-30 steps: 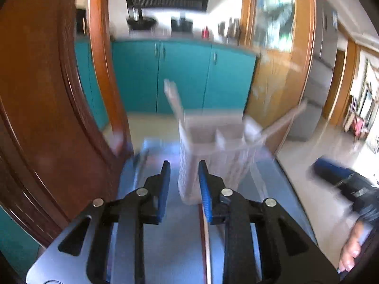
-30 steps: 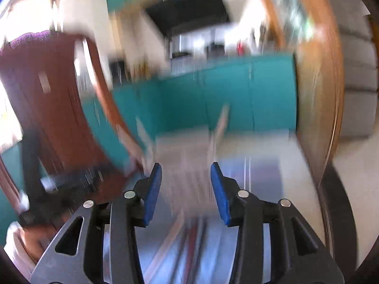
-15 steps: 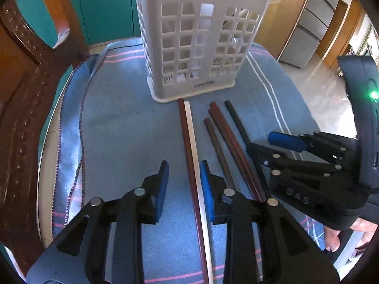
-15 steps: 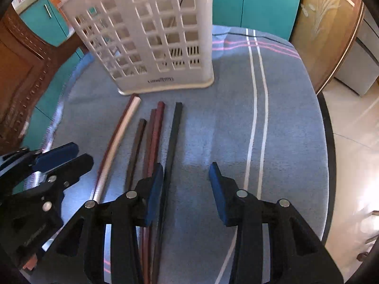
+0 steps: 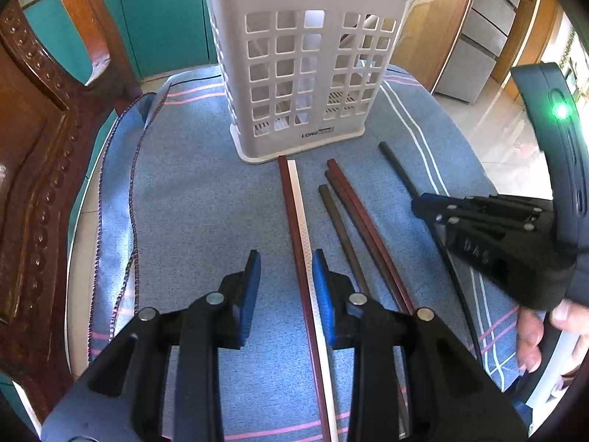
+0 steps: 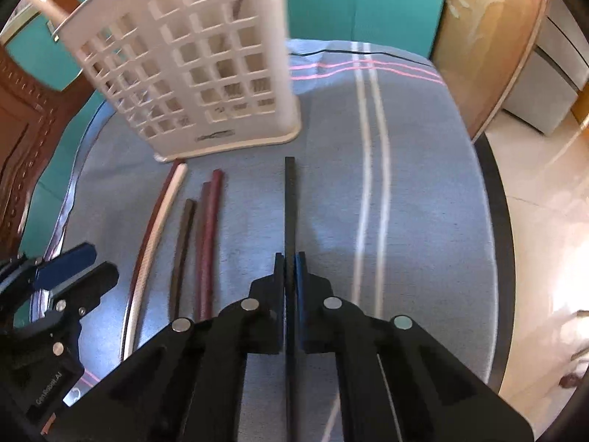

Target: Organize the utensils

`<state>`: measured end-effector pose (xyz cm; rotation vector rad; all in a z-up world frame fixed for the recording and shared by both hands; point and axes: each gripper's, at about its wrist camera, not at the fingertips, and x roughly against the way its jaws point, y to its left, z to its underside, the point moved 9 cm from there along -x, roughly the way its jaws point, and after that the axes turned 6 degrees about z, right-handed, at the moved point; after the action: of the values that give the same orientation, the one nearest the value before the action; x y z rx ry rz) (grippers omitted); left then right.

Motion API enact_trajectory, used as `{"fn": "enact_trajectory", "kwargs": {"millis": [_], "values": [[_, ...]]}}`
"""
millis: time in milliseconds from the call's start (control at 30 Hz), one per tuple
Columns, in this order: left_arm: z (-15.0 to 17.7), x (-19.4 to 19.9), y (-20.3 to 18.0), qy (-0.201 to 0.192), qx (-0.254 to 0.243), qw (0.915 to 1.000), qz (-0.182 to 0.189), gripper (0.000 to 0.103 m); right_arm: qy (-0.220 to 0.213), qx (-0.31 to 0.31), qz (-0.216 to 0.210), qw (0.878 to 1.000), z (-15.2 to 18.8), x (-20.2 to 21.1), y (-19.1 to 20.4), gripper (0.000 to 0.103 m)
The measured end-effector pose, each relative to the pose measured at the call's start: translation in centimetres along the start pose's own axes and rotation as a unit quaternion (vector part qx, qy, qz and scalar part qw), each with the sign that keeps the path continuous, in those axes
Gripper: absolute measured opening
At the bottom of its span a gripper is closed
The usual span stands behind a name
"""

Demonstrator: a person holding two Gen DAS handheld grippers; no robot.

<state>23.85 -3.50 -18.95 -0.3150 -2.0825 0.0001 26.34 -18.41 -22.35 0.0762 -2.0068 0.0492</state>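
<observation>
My right claw (image 6: 289, 258) clamps the thin black chopstick (image 6: 289, 199) at mid-frame; my left claw (image 5: 286, 258) gapes; a skewed pinch could let it swivel short of the slotted white plastic basket (image 6: 191, 73).

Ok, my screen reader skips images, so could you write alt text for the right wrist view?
The right hand-held gripper is shut on a black chopstick lying on a blue striped cloth. To its left lie dark red, brown and white chopsticks, with a white slotted utensil basket standing beyond them. The left hand-held gripper shows at the left edge.
</observation>
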Motion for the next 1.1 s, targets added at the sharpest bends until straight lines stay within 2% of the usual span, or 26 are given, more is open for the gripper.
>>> {"fn": "enact_trajectory", "kwargs": {"millis": [367, 533, 600, 633, 667, 733, 833, 933, 1100], "values": [[0.9, -1.4, -1.0, 0.019, -0.021, 0.9995, -0.010, 0.032, 0.009, -0.024, -0.005, 1.000, 0.2, 0.3, -1.9, 0.008], [1.4, -2.6, -1.1, 0.032, -0.029, 0.9989, -0.018, 0.032, 0.004, -0.026, -0.004, 1.000, -0.2, 0.4, -1.7, 0.020], [1.4, -2.9, -1.0, 0.029, -0.030, 0.9989, -0.022, 0.032, 0.004, -0.027, -0.005, 1.000, -0.2, 0.6, -1.7, 0.021], [1.3, -2.9, -1.0, 0.028, -0.029, 0.9989, -0.021, 0.029, 0.004, -0.027, -0.005, 1.000, -0.2, 0.6, -1.7, 0.021], [1.3, -2.9, -1.0, 0.028, -0.027, 0.9991, -0.016, 0.020, 0.004, -0.027, -0.005, 1.000, -0.2, 0.6, -1.8, 0.021], [1.2, -3.0, -1.3, 0.027, -0.023, 0.9993, -0.011, 0.014, 0.004, -0.027, -0.004, 1.000, -0.2, 0.6, -1.9, 0.021], [1.1, -3.0, -1.1, 0.024, -0.007, 0.9997, -0.003, 0.013, 0.003, -0.028, -0.004, 1.000, 0.0, 0.8, -2.3, 0.021], [1.0, -2.6, -1.1, 0.020, 0.020, 0.9993, 0.026, 0.012, 0.002, -0.030, -0.002, 1.000, -0.1, 0.7, -2.7, 0.021], [0.3, -0.6, -1.6, -0.004, 0.033, 0.9977, 0.059, 0.012, 0.002, -0.034, -0.002, 0.999, 0.0, 0.9, -3.0, 0.021]]}}
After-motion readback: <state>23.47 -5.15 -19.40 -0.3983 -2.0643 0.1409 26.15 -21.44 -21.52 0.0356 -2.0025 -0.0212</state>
